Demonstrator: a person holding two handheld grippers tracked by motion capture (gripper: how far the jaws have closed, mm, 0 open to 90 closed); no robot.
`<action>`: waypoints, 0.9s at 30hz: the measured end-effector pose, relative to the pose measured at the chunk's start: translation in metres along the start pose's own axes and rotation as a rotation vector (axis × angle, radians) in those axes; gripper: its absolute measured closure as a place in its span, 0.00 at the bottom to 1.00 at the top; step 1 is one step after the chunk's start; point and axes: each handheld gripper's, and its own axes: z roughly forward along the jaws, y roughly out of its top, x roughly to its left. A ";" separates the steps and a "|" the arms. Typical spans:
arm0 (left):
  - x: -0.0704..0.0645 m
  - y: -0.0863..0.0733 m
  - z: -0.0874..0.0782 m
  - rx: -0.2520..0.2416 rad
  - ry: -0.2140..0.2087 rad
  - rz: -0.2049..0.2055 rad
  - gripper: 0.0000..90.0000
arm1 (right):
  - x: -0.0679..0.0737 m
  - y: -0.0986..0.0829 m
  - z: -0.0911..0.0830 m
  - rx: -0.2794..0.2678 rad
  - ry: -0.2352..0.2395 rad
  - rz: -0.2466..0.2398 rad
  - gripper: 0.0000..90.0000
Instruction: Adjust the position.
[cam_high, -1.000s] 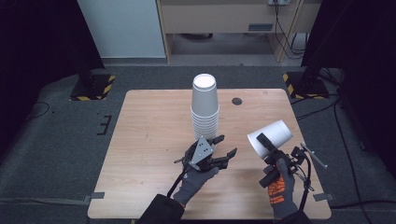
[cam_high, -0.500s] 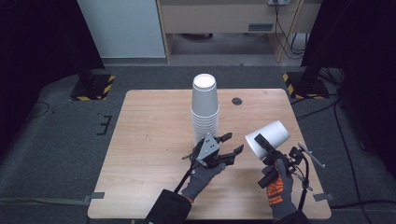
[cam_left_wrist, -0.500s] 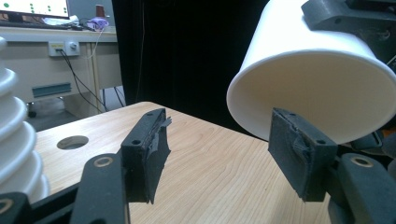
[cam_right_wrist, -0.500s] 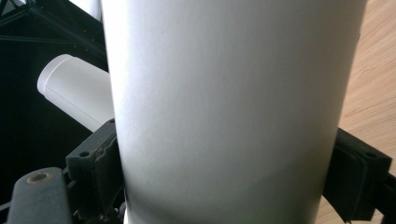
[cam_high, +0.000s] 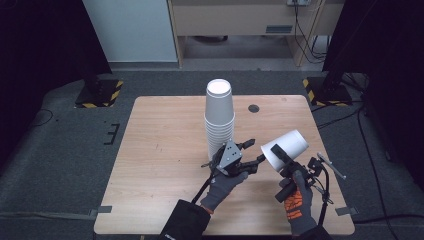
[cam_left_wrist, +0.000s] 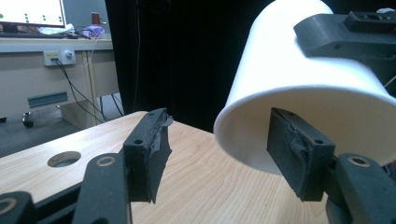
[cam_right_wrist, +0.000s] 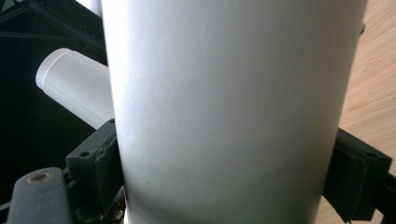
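Dark floor and black curtains ring a pale wooden bench (cam_high: 165, 150), with a beige cabinet beyond its far edge. Near the middle of the bench stands a tall stack of white cups (cam_high: 219, 117), upside down. From above, the right tool (cam_high: 281, 156) holds a single white cup (cam_high: 285, 149) tilted in the air near the right side, its open mouth turned toward the left tool (cam_high: 252, 153), which sits just in front of the stack with its jaws spread and nothing between them.

The right gripper view adds the grip itself — both black jaws press against the cup's wall (cam_right_wrist: 229, 107), and the stack (cam_right_wrist: 74, 95) shows behind at the left. The left gripper view looks past its own parted jaws at the cup's rim (cam_left_wrist: 299, 98), close ahead and partly behind the right-hand jaw — and at a round hole (cam_left_wrist: 64, 158) in the benchtop, seen from above near the far edge.
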 end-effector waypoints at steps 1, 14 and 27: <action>0.000 0.000 0.000 0.000 0.000 0.000 0.43 | 0.000 0.000 0.000 0.000 0.000 0.000 0.16; -0.004 -0.001 0.009 -0.022 0.003 0.000 0.50 | 0.001 -0.004 0.003 0.031 0.005 0.008 0.16; -0.005 -0.002 0.012 -0.019 0.017 0.011 0.59 | 0.002 -0.009 0.007 0.063 0.015 0.008 0.16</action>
